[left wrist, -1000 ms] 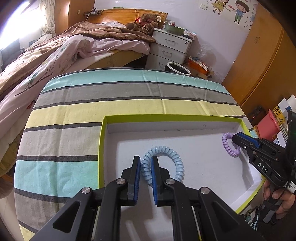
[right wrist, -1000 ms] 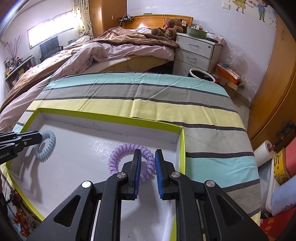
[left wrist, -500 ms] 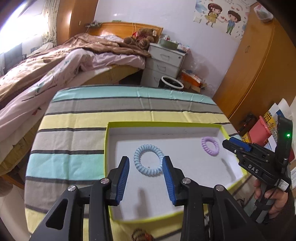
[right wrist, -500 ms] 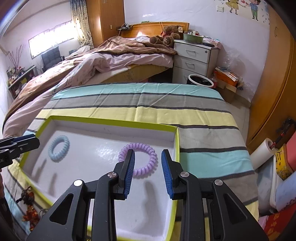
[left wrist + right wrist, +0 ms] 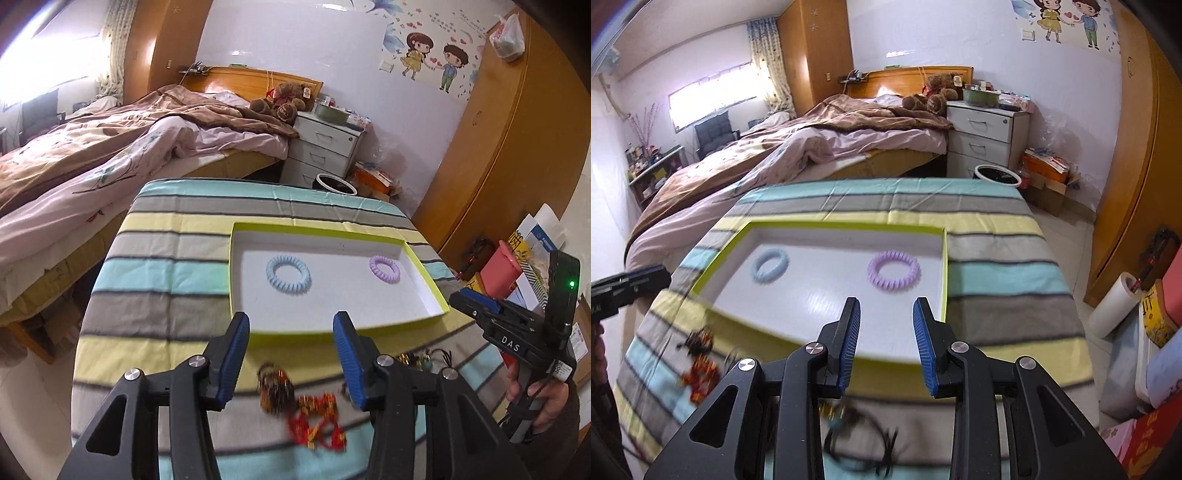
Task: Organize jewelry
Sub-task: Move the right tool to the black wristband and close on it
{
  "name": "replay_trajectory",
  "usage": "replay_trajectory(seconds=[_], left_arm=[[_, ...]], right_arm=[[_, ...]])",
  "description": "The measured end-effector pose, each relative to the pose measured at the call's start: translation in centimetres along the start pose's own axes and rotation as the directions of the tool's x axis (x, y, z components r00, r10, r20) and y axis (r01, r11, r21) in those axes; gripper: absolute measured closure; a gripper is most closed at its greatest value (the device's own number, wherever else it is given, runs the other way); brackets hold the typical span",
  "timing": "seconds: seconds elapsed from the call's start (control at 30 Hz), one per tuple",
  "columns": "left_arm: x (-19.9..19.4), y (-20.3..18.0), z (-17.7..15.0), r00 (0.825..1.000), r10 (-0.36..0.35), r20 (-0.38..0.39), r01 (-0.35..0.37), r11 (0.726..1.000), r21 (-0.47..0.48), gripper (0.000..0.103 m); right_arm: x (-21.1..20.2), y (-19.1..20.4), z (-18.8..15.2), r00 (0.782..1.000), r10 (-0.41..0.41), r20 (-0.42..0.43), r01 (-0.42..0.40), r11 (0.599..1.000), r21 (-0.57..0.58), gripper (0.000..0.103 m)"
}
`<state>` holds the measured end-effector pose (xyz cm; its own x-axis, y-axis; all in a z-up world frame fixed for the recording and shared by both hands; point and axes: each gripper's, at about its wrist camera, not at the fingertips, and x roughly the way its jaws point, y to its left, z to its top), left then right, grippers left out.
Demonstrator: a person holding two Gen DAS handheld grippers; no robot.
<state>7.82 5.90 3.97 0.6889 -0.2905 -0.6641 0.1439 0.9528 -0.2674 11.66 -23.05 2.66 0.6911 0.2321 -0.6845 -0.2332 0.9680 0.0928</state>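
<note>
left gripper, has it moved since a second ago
Yes. The left gripper has pulled back off the blue ring, out past the tray's near rim, its jaws opening, empty.

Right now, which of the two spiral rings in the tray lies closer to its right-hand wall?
The purple spiral ring. It lies near the tray's right wall, while the blue spiral ring rests toward the left side.
</note>
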Motion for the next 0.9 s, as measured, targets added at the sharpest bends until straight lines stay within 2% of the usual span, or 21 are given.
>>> replay_trajectory(seconds=[0.1, 0.27, 0.5, 0.57, 0.6, 0.63, 0.67, 0.9], left_arm=[[-1.2, -0.1, -1.5, 0.999, 0.032, 0.012, -0.032, 0.999, 0.012, 0.056], [-2.2, 0.5, -3.9, 1.0, 0.02, 0.002, -0.02, 1.0, -0.016, 0.055], [-3.4, 1.8, -6.3, 0.999, 0.034, -0.004, -0.034, 0.997, -0.063, 0.055], [-3.7, 2.3, -6.7, 0.999, 0.043, -0.004, -0.044, 0.996, -0.077, 0.055], [-3.9, 2.6, -7.0, 0.999, 0.051, -0.003, -0.052, 0.995, -0.084, 0.055], [-4.0, 2.6, -7.1, 0.999, 0.053, -0.004, -0.053, 0.995, -0.086, 0.055], [-4.1, 2.8, -7.4, 0.999, 0.054, -0.005, -0.055, 0.994, -0.092, 0.055], [-4.3, 3.4, -8.4, 0.998, 0.053, -0.016, -0.054, 0.992, -0.113, 0.055]], right_arm=[[-1.1, 0.3, -1.2, 0.999, 0.034, -0.002, -0.034, 0.999, 0.013, 0.072], [-2.3, 2.2, -3.0, 0.992, 0.129, 0.002, -0.129, 0.991, 0.031, 0.072], [-1.9, 6.5, -5.2, 0.959, 0.279, -0.052, -0.281, 0.959, -0.038, 0.072], [-1.3, 7.6, -5.7, 0.956, 0.284, -0.074, -0.288, 0.957, -0.048, 0.069], [-1.0, 8.1, -5.9, 0.954, 0.29, -0.082, -0.295, 0.954, -0.053, 0.066], [-0.7, 8.6, -6.1, 0.95, 0.3, -0.093, -0.305, 0.951, -0.053, 0.058], [-0.6, 9.0, -6.4, 0.947, 0.305, -0.101, -0.311, 0.949, -0.05, 0.056], [0.6, 10.9, -7.0, 0.954, 0.259, -0.152, -0.275, 0.956, -0.101, 0.056]])
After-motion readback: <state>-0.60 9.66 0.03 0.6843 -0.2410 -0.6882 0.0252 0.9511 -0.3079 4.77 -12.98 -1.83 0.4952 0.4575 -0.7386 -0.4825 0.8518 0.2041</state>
